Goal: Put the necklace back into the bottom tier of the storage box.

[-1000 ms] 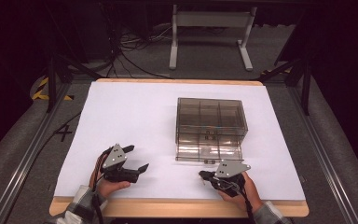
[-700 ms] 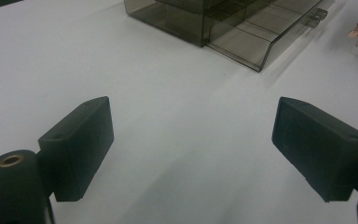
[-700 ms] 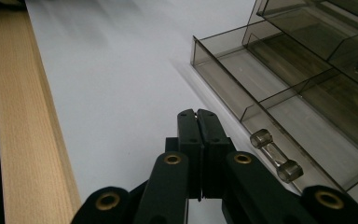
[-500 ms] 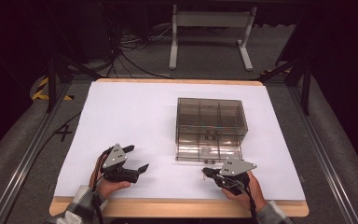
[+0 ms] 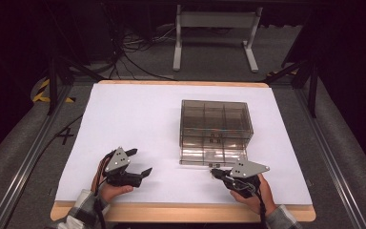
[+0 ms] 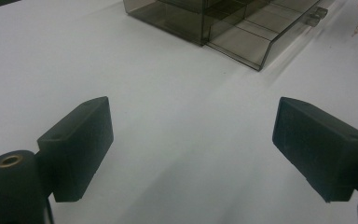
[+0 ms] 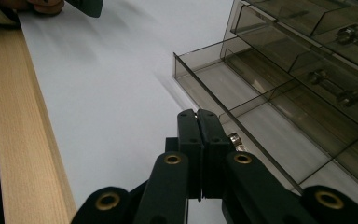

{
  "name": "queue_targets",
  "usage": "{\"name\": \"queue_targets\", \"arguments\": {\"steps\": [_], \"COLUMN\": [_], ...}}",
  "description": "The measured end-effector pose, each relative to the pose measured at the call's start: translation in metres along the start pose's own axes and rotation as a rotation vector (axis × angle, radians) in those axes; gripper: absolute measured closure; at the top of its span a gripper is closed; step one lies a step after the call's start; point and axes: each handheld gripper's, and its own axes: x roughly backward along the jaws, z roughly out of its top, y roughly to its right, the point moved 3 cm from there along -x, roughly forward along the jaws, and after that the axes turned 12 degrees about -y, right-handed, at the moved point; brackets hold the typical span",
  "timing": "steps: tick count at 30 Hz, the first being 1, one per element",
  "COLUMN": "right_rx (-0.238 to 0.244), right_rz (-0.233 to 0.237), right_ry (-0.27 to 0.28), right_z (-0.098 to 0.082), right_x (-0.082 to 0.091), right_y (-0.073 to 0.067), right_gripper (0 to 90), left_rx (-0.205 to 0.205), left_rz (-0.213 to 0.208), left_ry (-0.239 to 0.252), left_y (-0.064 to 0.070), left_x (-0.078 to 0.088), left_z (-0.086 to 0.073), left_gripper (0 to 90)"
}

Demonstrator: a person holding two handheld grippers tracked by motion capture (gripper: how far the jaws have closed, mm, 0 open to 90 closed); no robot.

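- We find the smoky drawer cabinet [image 5: 216, 131] on the white sheet [image 5: 138, 119], right of centre, its front facing the person and its long axis running across the table
- Its bottom drawer [image 5: 213, 156] stands pulled out toward the near edge; in the right gripper view this drawer [image 7: 261, 112] shows dividers, and small metal parts lie in the compartments above, too small for us to identify
- The right gripper [image 5: 215, 173] sits at the drawer's front; its jaws are pressed together, with a small metal knob just behind the tips [image 7: 197, 122]; we cannot tell whether anything is pinched
- The left gripper [image 5: 140, 162] rests well apart from the cabinet, jaws spread wide over bare sheet, pads [image 6: 81, 140] empty
- Against the frame a second ago, the right hand [image 5: 255, 191] sits slightly further right; the left is unchanged
- The cabinet's top is cut off in both gripper views
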Motion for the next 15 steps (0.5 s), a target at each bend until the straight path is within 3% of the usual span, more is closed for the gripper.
{"name": "queue_targets", "arguments": {"steps": [15], "right_rx": [-0.013], "right_rz": [-0.025], "right_ry": [0.033], "right_z": [0.004], "right_x": [0.013], "right_y": [0.008], "right_gripper": [89.9], "left_rx": [-0.002], "left_rz": [-0.004], "left_ry": [-0.003], "left_y": [0.000], "left_x": [-0.001], "left_z": [0.000], "left_gripper": [12.7]}}
